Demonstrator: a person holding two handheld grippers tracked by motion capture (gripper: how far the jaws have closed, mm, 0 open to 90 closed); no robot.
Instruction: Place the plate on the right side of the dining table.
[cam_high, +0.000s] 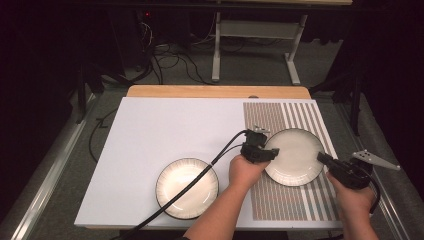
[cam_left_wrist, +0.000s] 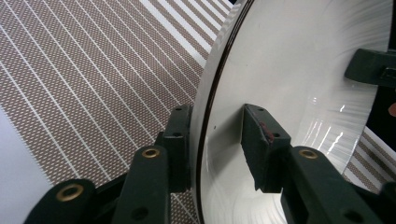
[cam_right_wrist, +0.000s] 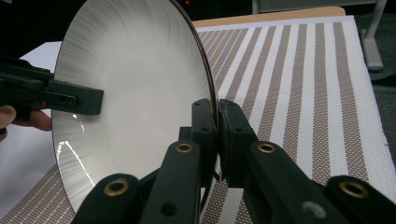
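High view places the right-hand plate (cam_high: 295, 156) over the striped mat (cam_high: 282, 200), with the left gripper (cam_high: 267, 152) at its left rim and the right gripper (cam_high: 322, 159) at its right rim. A 2nd plate (cam_high: 187, 188) lies flat on the white board (cam_high: 165, 130), near the left forearm and well apart from the held one.

Left gripper view adds what the overhead hides: the plate (cam_left_wrist: 299, 93) stands on edge between the jaws, 1 jaw behind the dark rim and 1 against the pale face with a gap left, so the jaws stand partly open around the rim rather than pinching it. The right gripper's jaw (cam_left_wrist: 371, 67) touches the far rim there.

Right gripper view shows its own jaws (cam_right_wrist: 217, 135) closed tight on the plate's (cam_right_wrist: 135, 93) rim, nearly meeting. The plate tilts steeply, its pale face turned toward the left gripper (cam_right_wrist: 77, 100), and the line between the 2 gripped rims runs across the mat's stripes (cam_right_wrist: 308, 93).
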